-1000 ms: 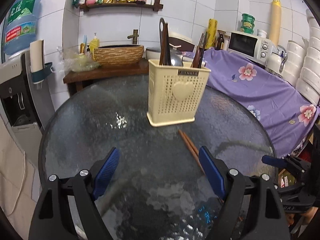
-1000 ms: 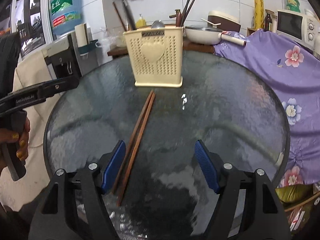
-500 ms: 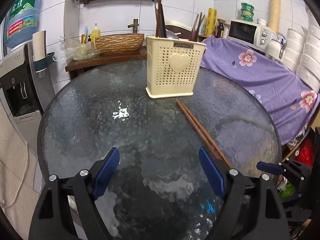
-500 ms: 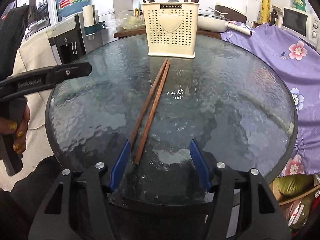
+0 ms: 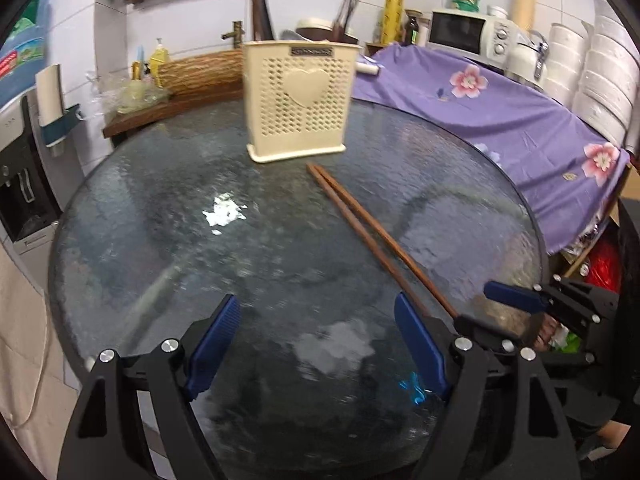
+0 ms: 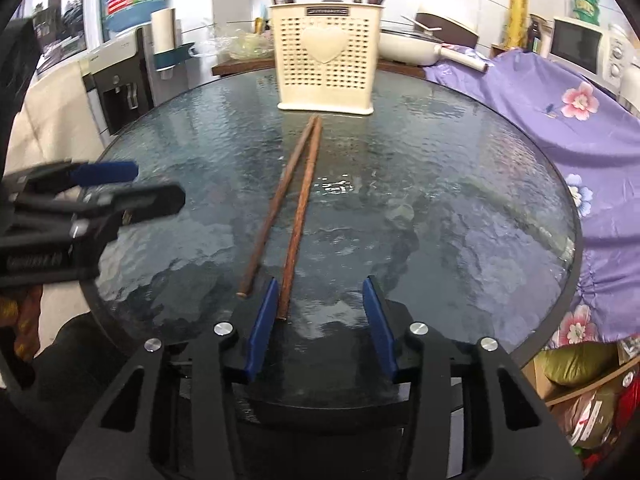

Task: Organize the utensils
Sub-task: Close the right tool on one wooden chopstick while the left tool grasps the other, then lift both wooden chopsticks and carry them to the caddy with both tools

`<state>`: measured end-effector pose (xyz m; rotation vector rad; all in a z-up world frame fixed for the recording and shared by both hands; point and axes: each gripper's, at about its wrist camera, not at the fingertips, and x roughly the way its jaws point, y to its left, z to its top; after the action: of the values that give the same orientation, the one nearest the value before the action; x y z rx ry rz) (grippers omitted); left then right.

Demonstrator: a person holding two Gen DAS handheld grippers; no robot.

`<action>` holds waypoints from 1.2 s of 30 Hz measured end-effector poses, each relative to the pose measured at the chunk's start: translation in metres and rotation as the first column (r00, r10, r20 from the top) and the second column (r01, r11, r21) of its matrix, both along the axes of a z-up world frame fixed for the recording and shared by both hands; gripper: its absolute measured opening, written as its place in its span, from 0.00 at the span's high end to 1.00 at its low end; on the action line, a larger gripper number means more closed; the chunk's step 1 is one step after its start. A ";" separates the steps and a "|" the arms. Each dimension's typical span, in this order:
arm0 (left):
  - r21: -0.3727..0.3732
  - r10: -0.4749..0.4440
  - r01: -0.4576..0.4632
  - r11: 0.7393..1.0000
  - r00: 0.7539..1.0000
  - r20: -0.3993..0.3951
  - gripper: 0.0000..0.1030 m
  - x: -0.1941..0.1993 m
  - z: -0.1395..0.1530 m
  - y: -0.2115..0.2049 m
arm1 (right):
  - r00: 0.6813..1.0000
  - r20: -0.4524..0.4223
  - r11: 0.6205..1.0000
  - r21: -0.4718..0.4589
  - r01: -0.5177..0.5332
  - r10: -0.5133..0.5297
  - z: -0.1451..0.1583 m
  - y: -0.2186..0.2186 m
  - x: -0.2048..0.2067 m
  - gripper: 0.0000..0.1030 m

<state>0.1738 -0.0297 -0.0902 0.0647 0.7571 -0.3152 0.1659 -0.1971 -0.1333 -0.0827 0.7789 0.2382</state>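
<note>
The right tool (image 6: 320, 316), fingers apart, sits low at the near ends of the chopsticks (image 6: 298, 204), likely to pinch them for the holder (image 6: 326, 58), while the left tool (image 5: 316, 344) waits spread wide.

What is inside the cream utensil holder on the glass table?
Dark handles stick up above the rim of the utensil holder: a few on its left side, thinner sticks on its right. What lies lower inside is hidden by the perforated front wall.

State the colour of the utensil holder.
Cream utensil holder, perforated, with a heart; clearest in the right wrist view.
</note>
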 end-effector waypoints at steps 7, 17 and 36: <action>-0.010 -0.082 0.082 0.997 0.996 -0.031 0.31 -0.005 -0.003 -0.029 | 0.999 0.003 0.999 0.008 0.033 -0.033 0.001 -0.018 0.005 0.70; 0.047 -0.141 0.146 0.988 0.985 -0.099 0.44 -0.001 -0.022 -0.064 | 1.000 0.023 0.999 0.033 -0.017 0.016 -0.002 -0.030 0.005 0.74; 0.082 -0.058 0.061 0.995 0.998 -0.036 0.93 -0.006 -0.025 -0.050 | 0.994 0.077 0.997 0.000 -0.077 0.077 -0.004 -0.014 -0.002 0.94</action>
<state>0.1683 -0.0798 -0.1156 0.1607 0.8029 -0.3423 0.1639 -0.2115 -0.1375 -0.1183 0.6992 0.3077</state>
